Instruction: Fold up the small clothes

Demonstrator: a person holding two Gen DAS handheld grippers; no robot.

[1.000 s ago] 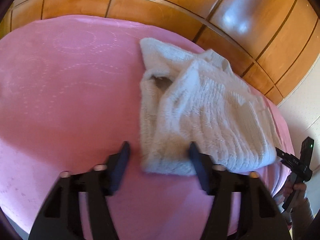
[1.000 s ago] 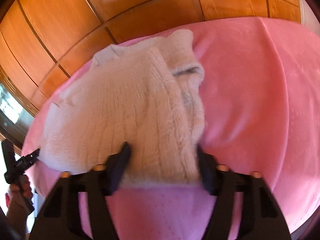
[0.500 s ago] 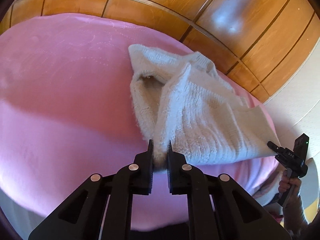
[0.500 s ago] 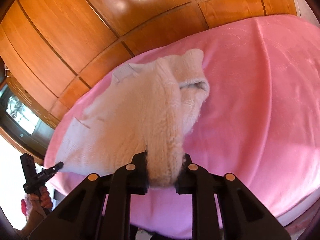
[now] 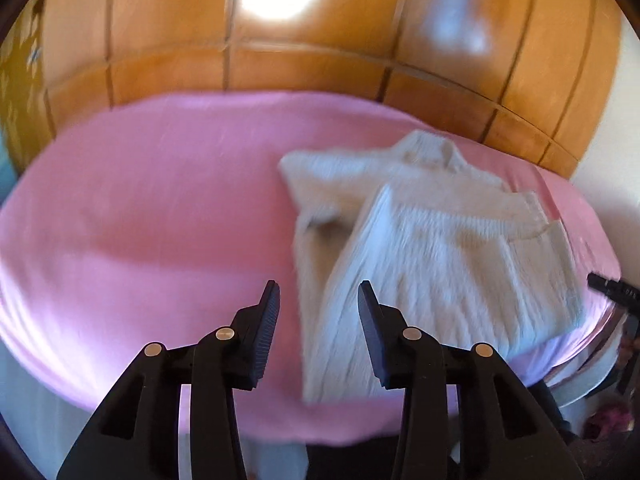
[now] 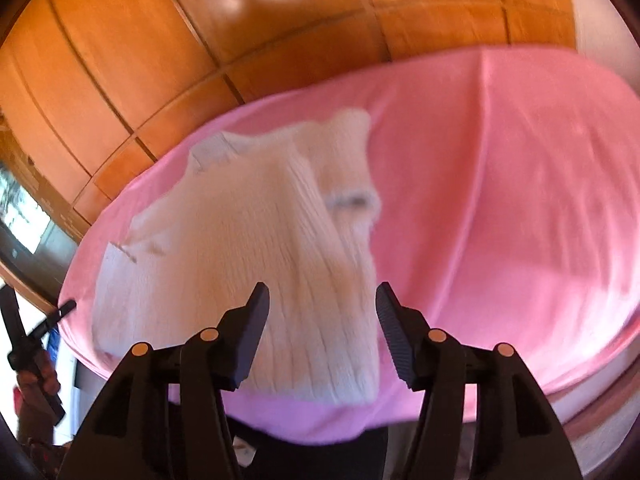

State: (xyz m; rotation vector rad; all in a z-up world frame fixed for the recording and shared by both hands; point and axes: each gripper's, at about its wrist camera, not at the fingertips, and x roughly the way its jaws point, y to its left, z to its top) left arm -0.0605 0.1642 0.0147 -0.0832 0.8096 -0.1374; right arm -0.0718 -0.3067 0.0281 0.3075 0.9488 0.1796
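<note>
Glossy orange-brown wooden panelling (image 5: 304,68) backs a bed under a pink plush blanket (image 5: 152,216). On that blanket's near part lies the cream ribbed knit sweater (image 6: 248,240), partly folded. Above its hem both tools hang spread and still opening, gripping nothing: left tool (image 5: 318,312), right tool (image 6: 322,314).

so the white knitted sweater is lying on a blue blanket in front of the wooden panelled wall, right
Not quite: the blanket is pink, not blue, as both wrist views show. The rest holds: the white knitted sweater lies on it, in front of the wooden panelled wall.
</note>
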